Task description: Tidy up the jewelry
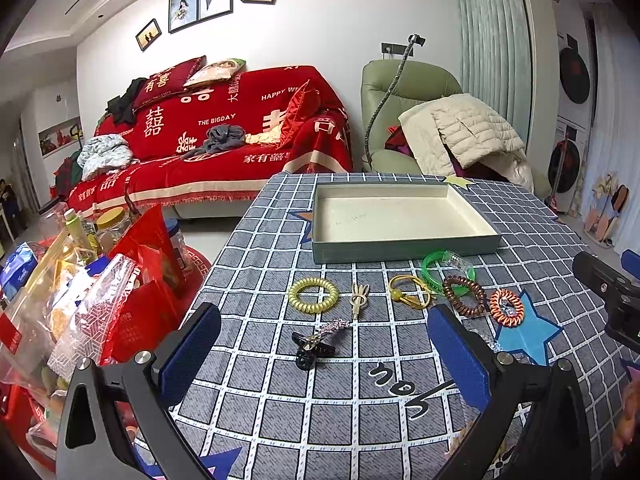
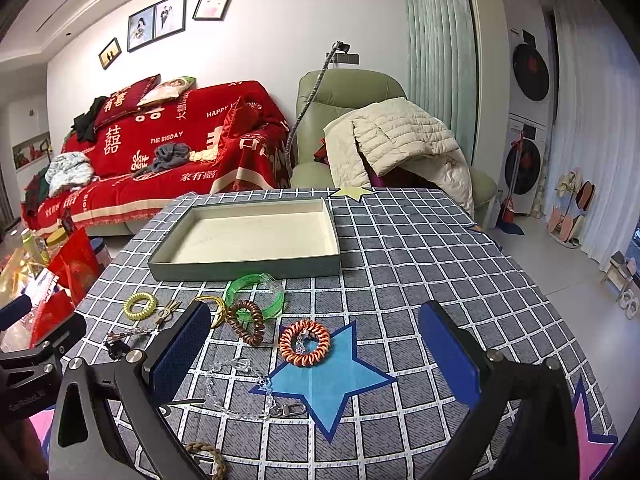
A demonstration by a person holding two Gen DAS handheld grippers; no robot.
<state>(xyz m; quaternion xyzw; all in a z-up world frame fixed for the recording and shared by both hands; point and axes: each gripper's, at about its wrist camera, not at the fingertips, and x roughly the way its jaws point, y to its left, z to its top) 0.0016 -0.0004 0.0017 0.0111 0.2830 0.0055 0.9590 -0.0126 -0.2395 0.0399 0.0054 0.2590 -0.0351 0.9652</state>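
Observation:
A shallow grey box with a cream inside [image 1: 404,236] [image 2: 240,266] stands empty on the checked tablecloth. In front of it lie a yellow coil tie [image 1: 313,294] [image 2: 140,305], a beige clip [image 1: 359,299], a black clip with a sparkly piece [image 1: 314,346], a yellow cord tie [image 1: 409,289], a green bangle [image 1: 448,266] [image 2: 256,290], a brown coil [image 1: 464,295] [image 2: 248,320], an orange coil [image 1: 506,306] [image 2: 305,343], a clear bead chain [image 2: 240,390] and a braided band [image 2: 208,456]. My left gripper [image 1: 324,352] is open above the black clip. My right gripper [image 2: 316,356] is open around the orange coil, above it.
The tablecloth [image 2: 420,280] covers the table. Left of the table stand red bags, jars and packets [image 1: 100,280]. Behind are a red-covered sofa [image 1: 224,128] and a green armchair with a white jacket [image 2: 392,140]. The other gripper's body shows at the right edge [image 1: 612,300].

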